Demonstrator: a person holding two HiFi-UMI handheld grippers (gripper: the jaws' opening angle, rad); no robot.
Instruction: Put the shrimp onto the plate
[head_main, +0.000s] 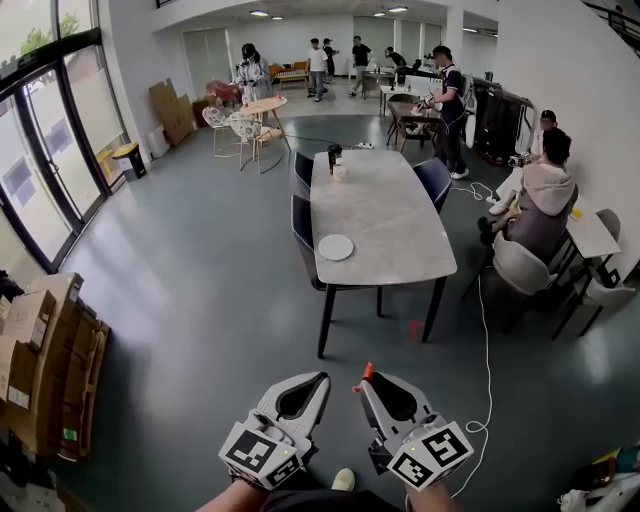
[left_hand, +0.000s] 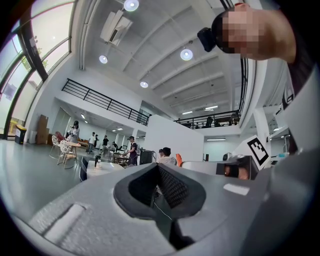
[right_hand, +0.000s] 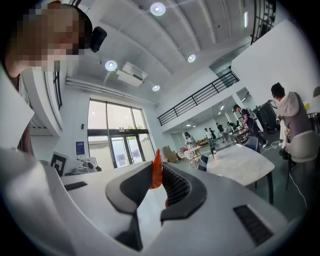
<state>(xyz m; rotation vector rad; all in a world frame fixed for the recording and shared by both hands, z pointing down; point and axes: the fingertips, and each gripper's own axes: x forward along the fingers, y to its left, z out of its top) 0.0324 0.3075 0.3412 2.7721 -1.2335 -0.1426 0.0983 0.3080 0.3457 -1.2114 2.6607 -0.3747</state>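
Note:
A thin orange shrimp (right_hand: 157, 169) stands upright between the ribbed pads of my right gripper (right_hand: 158, 175), which is shut on it. In the head view the shrimp (head_main: 366, 372) pokes out at the tip of the right gripper (head_main: 364, 382), low in the frame. Beside it my left gripper (head_main: 320, 380) is shut with nothing in it, its pads meeting at the tip (left_hand: 158, 169). The white plate (head_main: 335, 247) lies on the near end of a long grey table (head_main: 385, 215), well ahead of both grippers across open floor.
Dark chairs (head_main: 301, 222) stand along the table's sides, and a dark cup (head_main: 334, 156) sits at its far end. Cardboard boxes (head_main: 45, 350) are stacked at the left. A white cable (head_main: 484, 350) runs over the floor at the right. People sit and stand further back.

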